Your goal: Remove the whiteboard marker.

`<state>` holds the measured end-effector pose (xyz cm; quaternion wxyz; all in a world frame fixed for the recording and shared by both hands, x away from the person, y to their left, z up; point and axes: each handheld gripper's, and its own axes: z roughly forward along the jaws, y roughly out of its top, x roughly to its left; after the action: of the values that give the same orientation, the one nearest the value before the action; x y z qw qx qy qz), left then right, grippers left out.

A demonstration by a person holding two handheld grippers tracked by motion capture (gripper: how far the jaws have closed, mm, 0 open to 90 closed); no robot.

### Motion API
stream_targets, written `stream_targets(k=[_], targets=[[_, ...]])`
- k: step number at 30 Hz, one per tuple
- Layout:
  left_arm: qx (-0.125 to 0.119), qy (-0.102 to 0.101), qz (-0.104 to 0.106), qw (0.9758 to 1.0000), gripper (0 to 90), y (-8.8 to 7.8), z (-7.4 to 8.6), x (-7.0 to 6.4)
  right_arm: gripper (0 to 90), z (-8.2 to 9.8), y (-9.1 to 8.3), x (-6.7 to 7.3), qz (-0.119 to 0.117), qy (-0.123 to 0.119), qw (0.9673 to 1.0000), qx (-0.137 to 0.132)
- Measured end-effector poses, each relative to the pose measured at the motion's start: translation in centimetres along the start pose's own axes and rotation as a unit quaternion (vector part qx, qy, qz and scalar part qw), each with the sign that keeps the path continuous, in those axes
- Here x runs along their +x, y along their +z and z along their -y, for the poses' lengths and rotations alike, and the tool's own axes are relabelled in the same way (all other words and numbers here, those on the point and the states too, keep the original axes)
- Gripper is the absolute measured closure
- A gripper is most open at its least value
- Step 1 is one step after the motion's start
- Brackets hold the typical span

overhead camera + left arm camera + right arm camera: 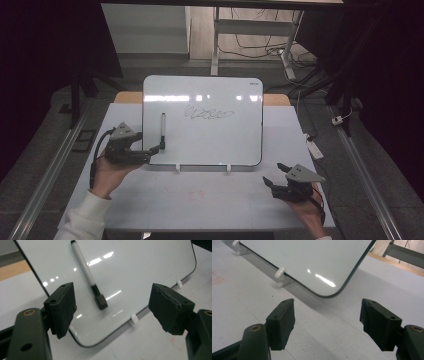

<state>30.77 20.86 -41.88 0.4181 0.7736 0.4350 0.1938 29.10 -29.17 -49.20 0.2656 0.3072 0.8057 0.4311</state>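
A whiteboard (202, 135) leans on the white table (210, 205), with a dark scribble (209, 114) near its top. A white marker with a black cap (162, 131) lies on the board's left part, cap toward the lower edge. My left gripper (151, 153) hovers at the board's lower left corner, open, its jaws wide on either side of the marker's cap (101, 301) without touching it. The board (140, 270) spreads out behind the left gripper (111, 310). My right gripper (274, 174) is open and empty over the table, just off the board's lower right corner (329, 293).
Two white clips (177, 168) (228, 168) hold up the board's lower edge. Faint red marks (195, 194) stain the table in front. Beyond the table stand desk legs and cables (260, 50); a power strip (315, 148) lies on the floor to the right.
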Motion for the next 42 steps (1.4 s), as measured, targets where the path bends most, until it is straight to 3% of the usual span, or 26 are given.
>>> stream_targets(k=[9, 16, 17, 23, 35, 42], targets=[[-0.005, 0.002, -0.019, 0.9998, 29.7, 2.8, -3.0, 0.4, 27.4, 0.1, 0.3, 0.2, -0.001, -0.004, 1.0000, 0.002], [0.004, 0.001, -0.048, 0.9989, 37.1, 4.8, -4.3, 0.7, 27.2, 0.3, 0.4, 0.2, -0.001, -0.003, 1.0000, 0.004], [0.003, -0.003, -0.062, 0.9981, 39.1, 5.3, -4.5, 0.7, 27.3, 0.2, 0.4, 0.2, 0.000, -0.003, 1.0000, 0.004], [0.008, -0.016, -0.106, 0.9942, 47.7, 6.7, -4.5, 1.1, 27.3, 0.2, 0.4, 0.3, 0.003, -0.003, 1.0000, 0.003], [0.022, -0.025, -0.129, 0.9911, 57.8, 8.1, -4.1, 0.8, 27.4, 0.2, 0.4, 0.3, 0.014, -0.003, 0.9999, 0.003], [0.017, -0.033, -0.143, 0.9890, 71.1, 8.5, -4.0, 0.9, 27.5, 0.2, 0.4, 0.4, 0.019, -0.005, 0.9998, 0.001]])
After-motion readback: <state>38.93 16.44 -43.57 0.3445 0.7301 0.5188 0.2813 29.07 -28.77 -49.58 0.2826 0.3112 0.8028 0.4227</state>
